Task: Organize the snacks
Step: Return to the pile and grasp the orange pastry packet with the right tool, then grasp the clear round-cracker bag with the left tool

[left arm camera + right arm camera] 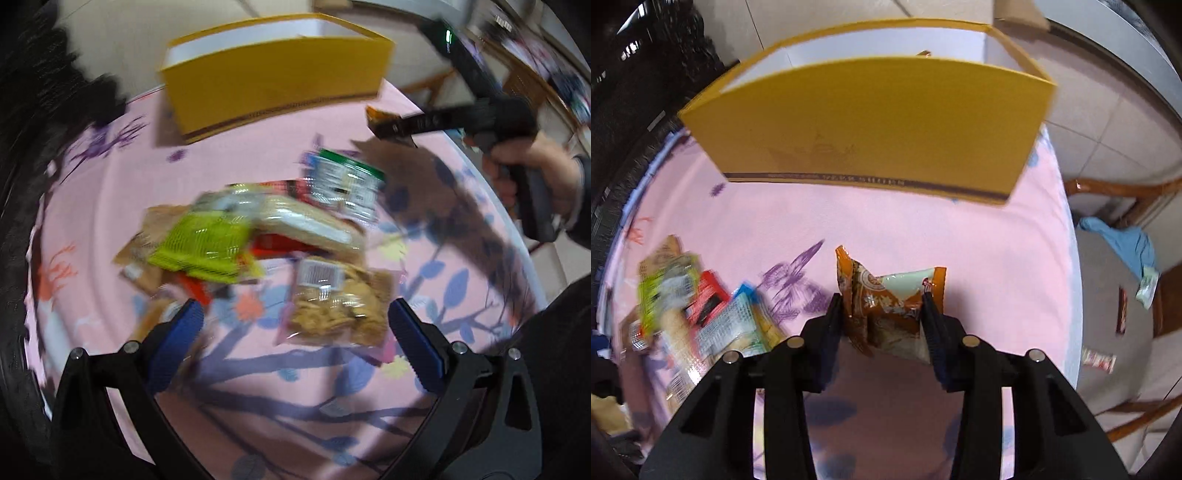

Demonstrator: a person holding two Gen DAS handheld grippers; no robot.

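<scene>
My right gripper [882, 299] is shut on an orange and pale green snack packet [890, 295], held above the pink cloth in front of the open yellow box [871, 129]. The left wrist view shows the same gripper [384, 127] with the packet [380, 120] at the upper right, a hand behind it. My left gripper [295, 314] stands open over a pile of snacks: a clear bag of brown snacks [340, 306] between its blue fingers [413, 343], a lime green packet [207, 243], a wafer pack [306, 225] and a green and white packet [347, 184]. The yellow box [273, 81] stands behind the pile.
A pink cloth with leaf prints [960, 236] covers the round table. The snack pile [701, 310] lies at the left in the right wrist view. Beyond the table's right edge stands a grey seat [1108, 295] with a blue cloth [1126, 243] and some small packets.
</scene>
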